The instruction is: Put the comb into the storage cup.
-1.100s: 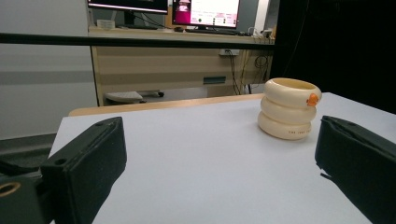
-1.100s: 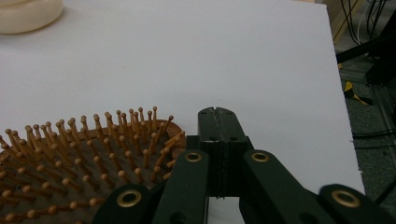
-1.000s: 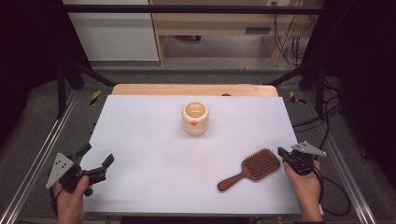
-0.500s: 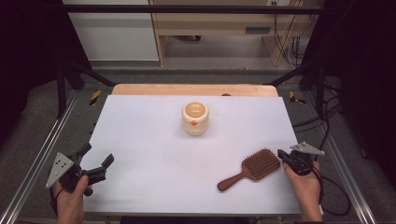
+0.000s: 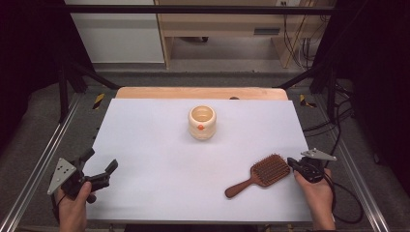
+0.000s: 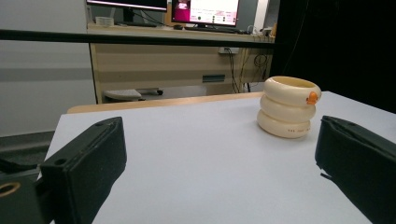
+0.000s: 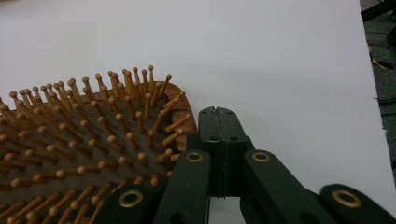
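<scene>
A cream ringed cup (image 5: 201, 123) with a small orange mark stands upright at the table's middle back; in the left gripper view the cup (image 6: 289, 107) sits ahead and to the right. A brown wooden paddle hairbrush (image 5: 263, 173) lies bristles up at the front right, its handle pointing toward the front left. My right gripper (image 5: 292, 162) is at the brush head's right edge, jaws shut with nothing between them. In the right gripper view the gripper (image 7: 218, 125) has its closed tips beside the hairbrush (image 7: 84, 144) rim. My left gripper (image 5: 101, 161) hovers open at the front left, well away from the cup and holding nothing.
A white sheet (image 5: 145, 145) covers the table, with a wooden strip (image 5: 203, 93) along the far edge. Metal rails (image 5: 43, 159) run down both sides. Cables (image 5: 338, 125) lie on the floor at the right. A desk with monitors (image 6: 205, 11) stands beyond the table.
</scene>
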Demonstrator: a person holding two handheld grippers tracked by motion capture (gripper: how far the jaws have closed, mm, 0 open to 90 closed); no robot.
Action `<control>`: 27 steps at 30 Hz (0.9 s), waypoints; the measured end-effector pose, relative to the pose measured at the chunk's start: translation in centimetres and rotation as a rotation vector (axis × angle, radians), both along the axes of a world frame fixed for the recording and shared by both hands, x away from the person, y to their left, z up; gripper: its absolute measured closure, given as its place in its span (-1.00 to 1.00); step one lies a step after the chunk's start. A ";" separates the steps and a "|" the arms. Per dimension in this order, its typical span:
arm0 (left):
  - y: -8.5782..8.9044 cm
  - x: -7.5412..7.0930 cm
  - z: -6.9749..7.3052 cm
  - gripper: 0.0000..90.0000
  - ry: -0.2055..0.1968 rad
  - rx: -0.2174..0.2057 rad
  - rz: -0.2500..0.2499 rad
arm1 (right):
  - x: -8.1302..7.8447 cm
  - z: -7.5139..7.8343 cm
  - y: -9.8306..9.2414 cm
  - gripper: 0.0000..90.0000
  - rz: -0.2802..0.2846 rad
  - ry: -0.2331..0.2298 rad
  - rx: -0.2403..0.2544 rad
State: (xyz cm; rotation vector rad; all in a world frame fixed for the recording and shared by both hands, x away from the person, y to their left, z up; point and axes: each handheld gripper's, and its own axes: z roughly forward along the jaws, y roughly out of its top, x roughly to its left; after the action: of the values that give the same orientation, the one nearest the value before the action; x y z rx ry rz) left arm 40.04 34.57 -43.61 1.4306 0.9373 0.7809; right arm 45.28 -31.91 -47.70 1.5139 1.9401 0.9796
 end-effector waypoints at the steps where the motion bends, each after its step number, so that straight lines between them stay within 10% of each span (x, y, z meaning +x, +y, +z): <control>1: 0.0 0.0 0.0 -0.95 0.000 0.000 0.000 | 0.0 0.0 0.0 1.00 0.000 0.000 0.000; 27: 0.0 0.1 -0.1 -0.95 0.007 0.003 0.008 | -1.4 0.5 3.3 1.00 0.061 0.052 -0.003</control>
State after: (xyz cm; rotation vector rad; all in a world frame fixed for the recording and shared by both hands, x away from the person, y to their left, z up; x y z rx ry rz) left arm 40.14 34.62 -43.70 1.4336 0.9489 0.7839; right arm 43.90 -28.63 -47.24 1.5008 2.0338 0.9716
